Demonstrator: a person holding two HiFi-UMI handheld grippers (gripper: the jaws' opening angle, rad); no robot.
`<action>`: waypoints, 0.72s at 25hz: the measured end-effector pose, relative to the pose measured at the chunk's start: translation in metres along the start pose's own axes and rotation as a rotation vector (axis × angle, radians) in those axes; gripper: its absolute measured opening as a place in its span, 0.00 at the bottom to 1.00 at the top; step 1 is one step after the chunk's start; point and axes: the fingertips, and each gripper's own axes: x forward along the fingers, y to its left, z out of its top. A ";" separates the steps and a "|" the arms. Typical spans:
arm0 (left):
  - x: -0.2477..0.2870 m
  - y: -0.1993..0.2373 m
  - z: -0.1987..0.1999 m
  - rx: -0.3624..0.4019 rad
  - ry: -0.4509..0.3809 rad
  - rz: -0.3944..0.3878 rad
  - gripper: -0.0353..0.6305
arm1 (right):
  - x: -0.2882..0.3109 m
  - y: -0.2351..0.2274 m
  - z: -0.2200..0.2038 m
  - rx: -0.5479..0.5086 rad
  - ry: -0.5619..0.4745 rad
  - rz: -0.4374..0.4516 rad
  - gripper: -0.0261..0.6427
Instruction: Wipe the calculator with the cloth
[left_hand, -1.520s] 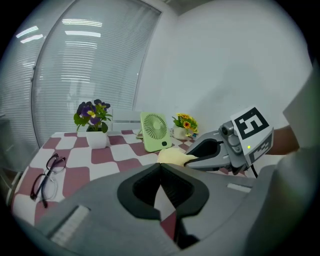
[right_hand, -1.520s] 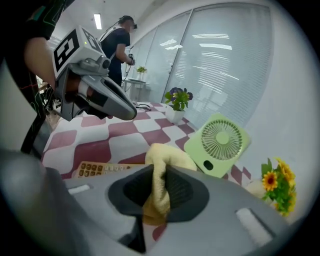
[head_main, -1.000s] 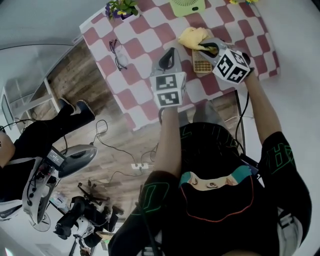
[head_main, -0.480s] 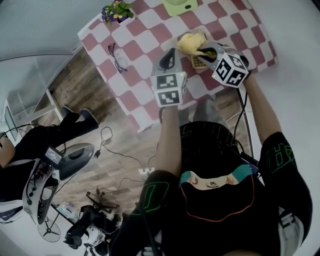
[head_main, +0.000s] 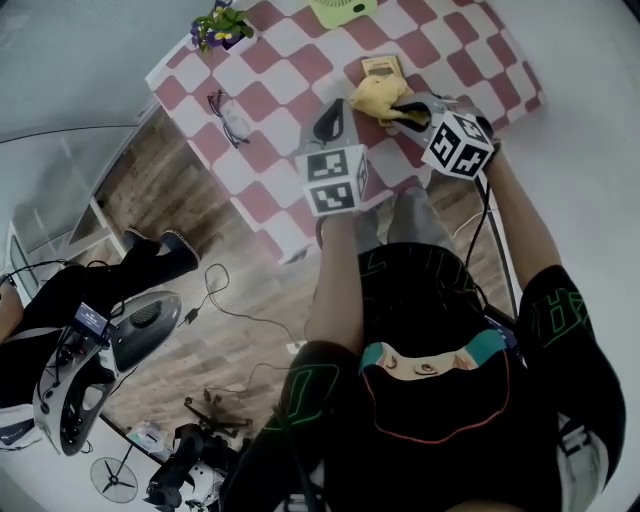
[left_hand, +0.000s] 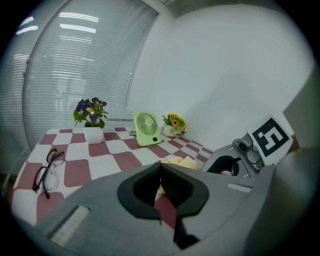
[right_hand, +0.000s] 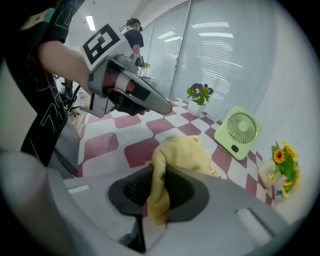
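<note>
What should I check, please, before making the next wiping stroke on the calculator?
1. Cloth held: ok. The right gripper is shut on the yellow cloth, a fold pinched between its jaws.
2. Calculator located: ok. The calculator lies flat on the table, just beyond the cloth.
3. Cloth over the calculator: not ok. It bunches at the near edge, and most of the calculator's top is uncovered.
4. Calculator steadied: not ok. The left gripper is shut and empty, apart from the calculator.
5. Stroke path: ok. The glasses and fan sit well away.
</note>
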 end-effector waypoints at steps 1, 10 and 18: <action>-0.001 -0.001 -0.002 -0.009 0.000 0.003 0.07 | -0.002 0.002 0.000 0.003 0.001 0.000 0.14; -0.018 -0.019 -0.028 -0.058 0.015 0.055 0.07 | -0.008 0.027 -0.005 -0.007 -0.020 0.021 0.14; -0.049 -0.032 -0.044 -0.096 -0.015 0.144 0.07 | -0.029 0.053 -0.006 0.055 -0.097 0.041 0.14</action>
